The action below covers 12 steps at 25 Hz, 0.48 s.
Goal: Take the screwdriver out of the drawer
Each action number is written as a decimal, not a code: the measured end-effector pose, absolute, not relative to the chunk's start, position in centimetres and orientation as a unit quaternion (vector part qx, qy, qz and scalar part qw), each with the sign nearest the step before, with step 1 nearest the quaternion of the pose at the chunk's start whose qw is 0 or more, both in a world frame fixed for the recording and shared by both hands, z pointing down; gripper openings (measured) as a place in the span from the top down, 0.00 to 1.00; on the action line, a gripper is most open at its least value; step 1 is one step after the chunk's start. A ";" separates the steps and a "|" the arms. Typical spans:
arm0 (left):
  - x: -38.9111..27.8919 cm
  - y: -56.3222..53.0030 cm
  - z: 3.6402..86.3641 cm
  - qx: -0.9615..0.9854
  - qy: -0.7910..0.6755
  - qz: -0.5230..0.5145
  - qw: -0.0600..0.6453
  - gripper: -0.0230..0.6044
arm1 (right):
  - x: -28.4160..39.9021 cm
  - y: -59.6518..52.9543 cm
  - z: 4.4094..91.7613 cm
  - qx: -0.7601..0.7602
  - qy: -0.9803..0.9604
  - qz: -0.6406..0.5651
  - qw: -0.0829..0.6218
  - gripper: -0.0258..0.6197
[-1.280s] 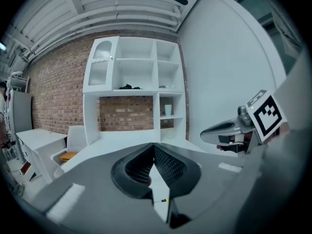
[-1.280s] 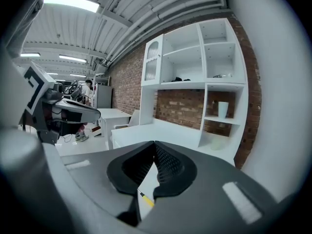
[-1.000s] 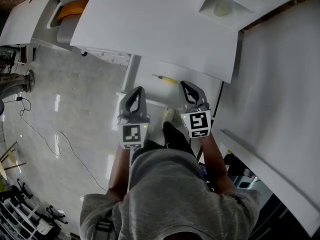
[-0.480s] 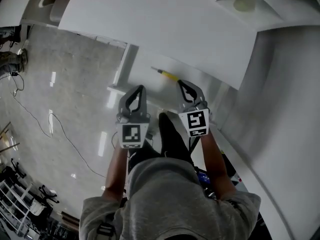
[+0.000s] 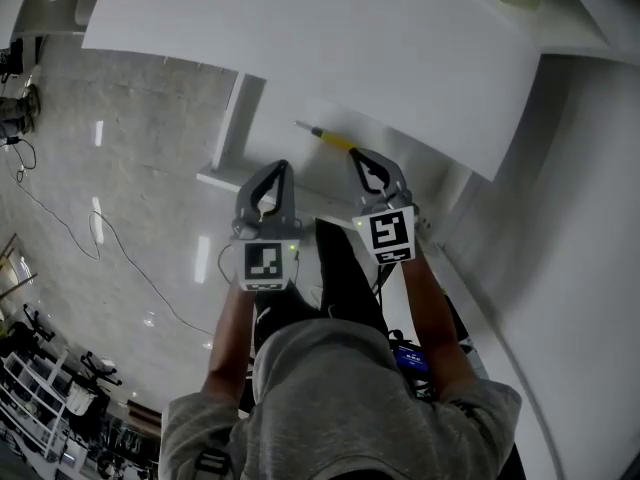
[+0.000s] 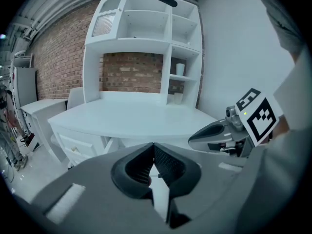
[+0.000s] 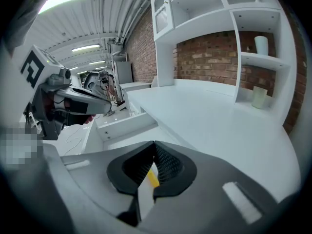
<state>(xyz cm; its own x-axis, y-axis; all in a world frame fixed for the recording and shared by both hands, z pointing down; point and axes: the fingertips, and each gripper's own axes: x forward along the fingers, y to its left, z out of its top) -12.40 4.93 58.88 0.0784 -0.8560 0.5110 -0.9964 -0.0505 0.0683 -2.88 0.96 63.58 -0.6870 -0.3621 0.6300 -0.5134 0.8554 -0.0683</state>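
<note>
The screwdriver (image 5: 332, 139), with a yellow handle and thin shaft, lies in the open white drawer (image 5: 232, 128) under the desk edge. My right gripper (image 5: 358, 156) is shut and empty, its tips just short of the handle. In the right gripper view the yellow handle (image 7: 152, 177) shows through the gap below the closed tips (image 7: 155, 144). My left gripper (image 5: 278, 168) is also shut and empty, over the drawer's near left part. Its tips (image 6: 153, 145) meet in its own view, and the right gripper (image 6: 219, 135) shows beside it.
The white desk top (image 5: 330, 38) overhangs the back of the drawer. A hutch with shelves and cups (image 7: 259, 97) stands on it. A white wall panel (image 5: 590, 218) is on the right. A cable (image 5: 120, 258) runs over the glossy floor on the left.
Both grippers have come down together toward the open drawer, still shut. The right tips are now close to the yellow handle.
</note>
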 end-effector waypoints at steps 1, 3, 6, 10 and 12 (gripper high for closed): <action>-12.4 4.7 59.3 0.705 -0.656 0.171 0.208 0.94 | -3.0 0.8 64.0 0.239 -0.910 0.121 0.317 0.96; -12.3 4.4 60.0 0.706 -0.653 0.175 0.209 0.94 | -3.0 0.7 64.9 0.234 -0.909 0.121 0.323 0.96; -12.0 4.2 60.4 0.707 -0.650 0.175 0.216 0.94 | -2.9 0.8 65.7 0.223 -0.906 0.124 0.337 0.96; -11.8 4.0 60.6 0.709 -0.645 0.182 0.222 0.95 | -3.0 0.8 66.9 0.216 -0.899 0.100 0.368 0.95; -11.8 4.0 60.8 0.707 -0.645 0.181 0.225 0.94 | -3.2 0.9 67.8 0.209 -0.895 0.090 0.384 0.89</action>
<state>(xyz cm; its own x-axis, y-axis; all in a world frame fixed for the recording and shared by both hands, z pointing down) -11.84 4.01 60.76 0.1020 -0.8316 0.5459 -0.9942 -0.0663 0.0849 -3.22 0.88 67.78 -0.6183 -0.3049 0.7244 -0.4434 0.8963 -0.0013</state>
